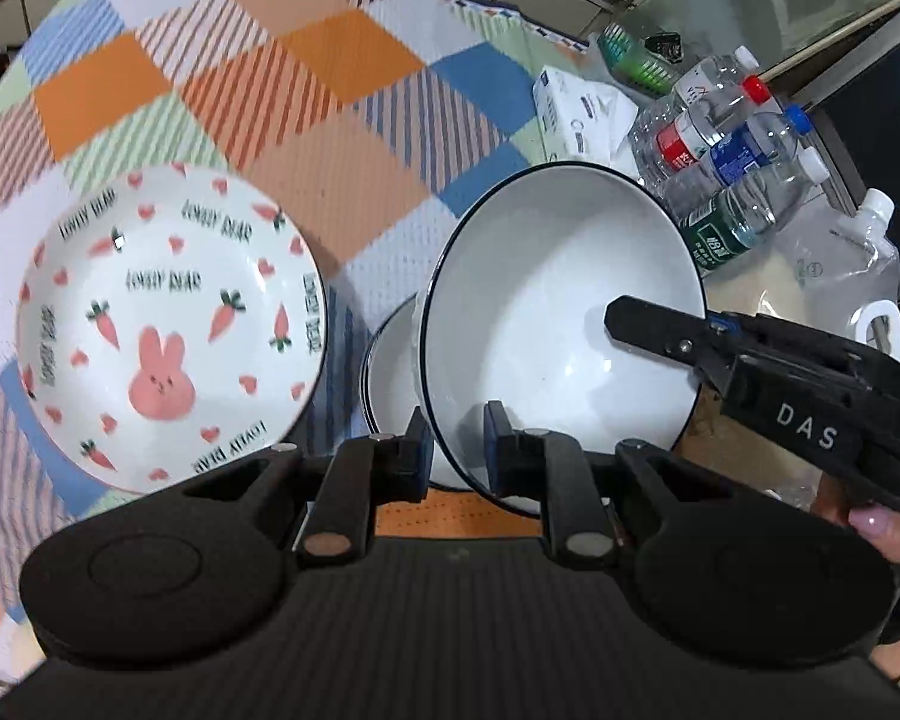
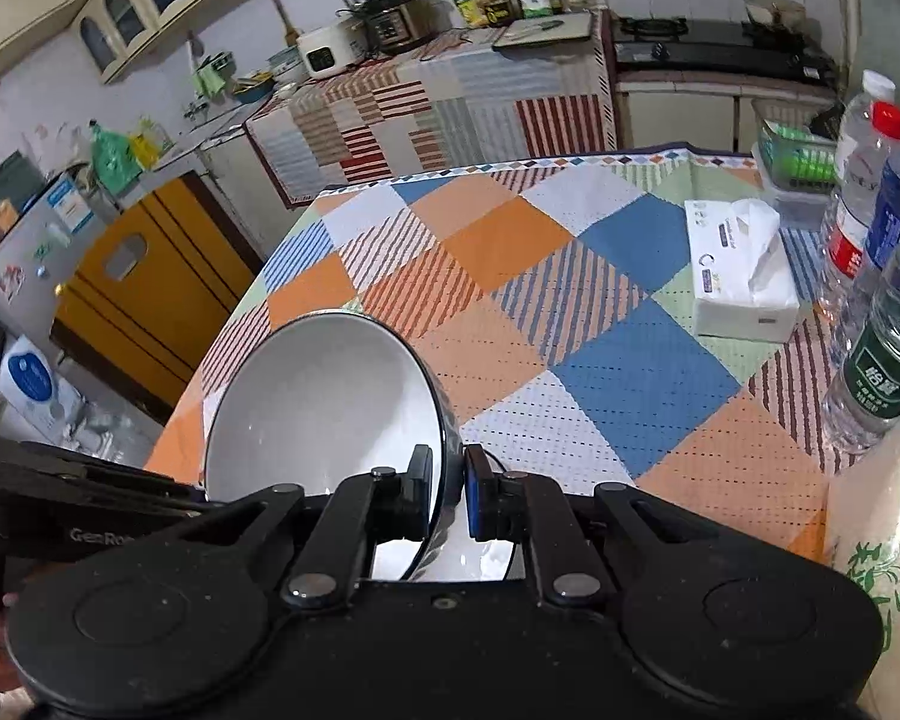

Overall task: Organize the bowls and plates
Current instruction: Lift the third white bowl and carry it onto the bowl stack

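A white bowl with a dark rim is tilted up on its edge above a second white bowl on the checked tablecloth. My left gripper straddles its near rim, jaws slightly apart from it. My right gripper comes in from the right and pinches the far rim; in the right wrist view the gripper is shut on the same bowl. A white plate with a pink rabbit and carrots lies to the left.
Several water bottles, a tissue box and a clear pouch stand at the right of the table; the tissue box and bottles also show in the right wrist view. The table edge drops off at left.
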Demonstrator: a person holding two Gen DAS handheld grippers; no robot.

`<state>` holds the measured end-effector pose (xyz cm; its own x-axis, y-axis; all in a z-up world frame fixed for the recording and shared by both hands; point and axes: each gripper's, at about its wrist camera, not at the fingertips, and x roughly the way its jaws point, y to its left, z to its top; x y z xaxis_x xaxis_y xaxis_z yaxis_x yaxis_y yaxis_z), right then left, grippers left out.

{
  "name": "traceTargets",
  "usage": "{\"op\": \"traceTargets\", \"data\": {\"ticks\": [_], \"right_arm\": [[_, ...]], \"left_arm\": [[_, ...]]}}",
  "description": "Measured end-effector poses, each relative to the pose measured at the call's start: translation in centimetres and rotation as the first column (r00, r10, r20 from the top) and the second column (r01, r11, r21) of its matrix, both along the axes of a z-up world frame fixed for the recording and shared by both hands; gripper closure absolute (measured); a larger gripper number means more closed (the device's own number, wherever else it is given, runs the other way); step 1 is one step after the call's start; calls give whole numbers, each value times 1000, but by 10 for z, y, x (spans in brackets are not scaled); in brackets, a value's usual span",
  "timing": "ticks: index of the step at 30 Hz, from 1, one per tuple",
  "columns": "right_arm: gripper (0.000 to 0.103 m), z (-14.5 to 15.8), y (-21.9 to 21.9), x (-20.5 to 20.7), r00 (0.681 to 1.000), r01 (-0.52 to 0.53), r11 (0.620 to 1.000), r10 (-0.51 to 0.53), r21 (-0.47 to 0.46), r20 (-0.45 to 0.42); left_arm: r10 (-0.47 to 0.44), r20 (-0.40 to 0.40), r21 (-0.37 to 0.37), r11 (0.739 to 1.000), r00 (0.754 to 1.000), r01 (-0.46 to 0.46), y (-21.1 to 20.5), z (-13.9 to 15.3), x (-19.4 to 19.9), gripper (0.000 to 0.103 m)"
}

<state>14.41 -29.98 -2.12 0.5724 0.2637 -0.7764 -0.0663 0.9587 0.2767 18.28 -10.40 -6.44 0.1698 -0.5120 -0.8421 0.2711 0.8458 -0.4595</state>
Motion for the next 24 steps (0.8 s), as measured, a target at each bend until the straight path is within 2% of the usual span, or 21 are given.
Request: {"op": "traceTargets", "data": {"ticks": [11,14,19,24], "right_arm": [[89,-20,23,-10,994,-86,975,97,-205,42],[89,-26,32,-15,990,-105,956,126,-276,59],[88,-31,30,-14,993,-93,971,106,-222,48],[89,-37,48,-21,986,-119,932,150,-344,68]], "left_arm": [[30,-82,-39,999,996,-33,2,-34,2,88],[73,-109,-73,994,991,-81,9,-39,4,83],[83,-146,-63,994,986,-93,9,-49,3,83],[90,-159,-67,993,983,-102,6,-56,2,74]]}}
